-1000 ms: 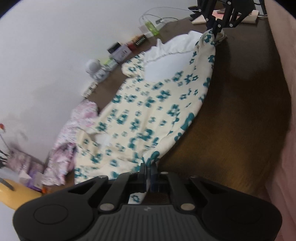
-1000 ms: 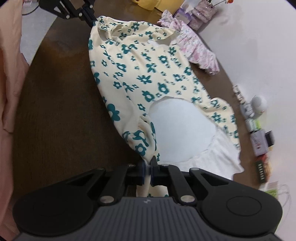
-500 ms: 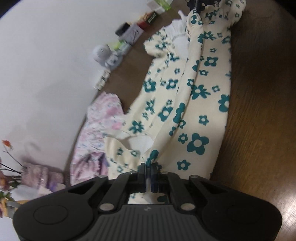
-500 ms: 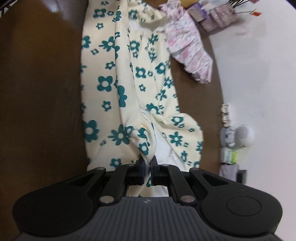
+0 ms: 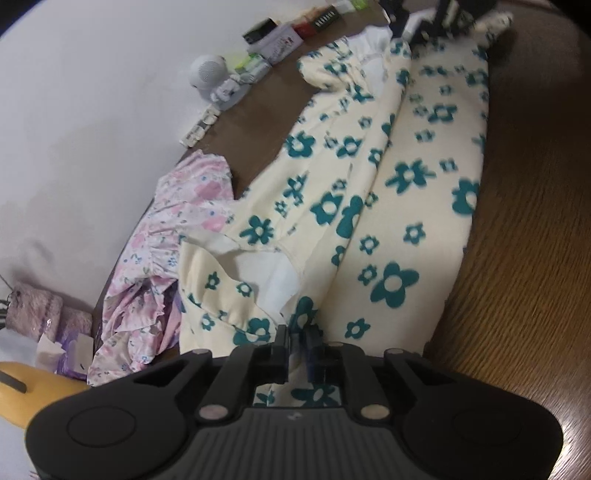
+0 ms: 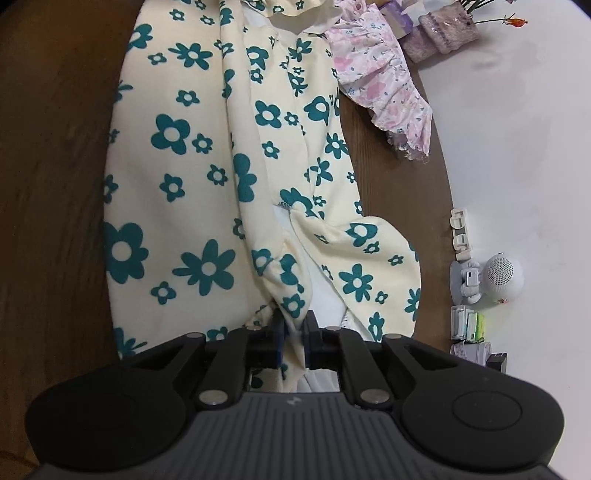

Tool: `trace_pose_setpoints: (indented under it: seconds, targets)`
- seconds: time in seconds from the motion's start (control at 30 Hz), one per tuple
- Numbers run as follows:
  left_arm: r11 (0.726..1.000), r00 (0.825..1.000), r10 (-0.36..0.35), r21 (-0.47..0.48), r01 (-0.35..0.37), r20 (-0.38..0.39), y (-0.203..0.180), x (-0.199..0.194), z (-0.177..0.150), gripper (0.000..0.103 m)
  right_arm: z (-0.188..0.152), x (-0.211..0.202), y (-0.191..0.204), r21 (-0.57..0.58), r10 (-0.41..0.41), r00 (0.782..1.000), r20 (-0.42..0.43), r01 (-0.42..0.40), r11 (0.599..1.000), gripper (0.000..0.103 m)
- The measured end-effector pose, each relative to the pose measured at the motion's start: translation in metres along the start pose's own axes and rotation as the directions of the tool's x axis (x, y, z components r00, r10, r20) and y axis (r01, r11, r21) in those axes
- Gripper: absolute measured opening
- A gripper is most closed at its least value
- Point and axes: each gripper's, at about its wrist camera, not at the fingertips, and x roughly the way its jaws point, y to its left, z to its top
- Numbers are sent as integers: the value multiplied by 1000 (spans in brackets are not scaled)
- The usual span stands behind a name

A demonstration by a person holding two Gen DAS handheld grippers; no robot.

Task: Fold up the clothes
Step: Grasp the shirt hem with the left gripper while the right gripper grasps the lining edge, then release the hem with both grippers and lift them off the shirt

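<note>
A cream garment with teal flowers [image 5: 406,206] lies folded lengthwise on the brown table [image 5: 524,221], its white lining showing at the openings. My left gripper [image 5: 297,339] is low at one end, its jaws opening, with a fold of the cloth loose in the narrow gap between them. At the far end of the garment the right gripper [image 5: 424,18] shows as a dark blur. In the right wrist view the same garment [image 6: 177,206] stretches away. There my right gripper [image 6: 294,332] also has its jaws opening, with a bunched edge of cloth between them.
A pink floral garment [image 5: 177,229] lies crumpled beside the cream one, against the white wall. A white round speaker [image 6: 498,273], small boxes and clips line the table's wall edge. A purple knitted vase [image 6: 443,33] and a yellow object [image 5: 33,387] stand at the far end.
Both grippers carried the garment's near edge over towards the wall and down, folding it in half lengthwise onto the table. Their jaws, clamped tight before, now stand slightly apart.
</note>
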Motion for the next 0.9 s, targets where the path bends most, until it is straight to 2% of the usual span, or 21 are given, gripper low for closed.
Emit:
trace_pose_setpoints:
  seconds: [0.1, 0.17, 0.27, 0.33, 0.4, 0.43, 0.57, 0.67, 0.77, 0.9]
  targets:
    - [999, 996, 5, -42, -1, 93, 3, -23, 10, 15, -9, -8, -8, 109, -48, 998, 43, 43, 993, 36]
    - [997, 986, -26, -62, 37, 167, 1, -36, 19, 16, -21, -22, -21, 266, -57, 995, 78, 34, 963, 36]
    - [993, 967, -109, -28, 118, 230, -12, -38, 37, 16, -40, -46, -36, 499, -89, 990, 108, 24, 866, 36]
    - [986, 954, -161, 6, 165, 254, -23, -33, 50, 16, -45, -61, -38, 597, -95, 985, 145, -10, 802, 36]
    - [983, 951, -178, 10, 182, 252, -31, -21, 62, 15, -38, -70, -29, 628, -75, 976, 203, -71, 775, 36]
    - [981, 950, -186, 4, 192, 251, -34, -14, 67, 15, -30, -71, -21, 623, -62, 971, 232, -99, 776, 36]
    - [976, 955, -187, -70, 208, 230, -37, 12, 79, 14, 16, -48, 12, 553, -19, 960, 279, -144, 821, 36]
    - [968, 962, -188, -126, 216, 200, -31, 21, 79, 15, 42, -26, 22, 531, 5, 953, 302, -173, 829, 36]
    - [957, 962, -190, -181, 226, 197, -20, 27, 73, 15, 46, -13, 20, 549, 11, 946, 324, -198, 812, 36]
    - [943, 959, -198, -229, 243, 201, -8, 30, 64, 16, 22, -8, 8, 616, -5, 950, 314, -199, 762, 36]
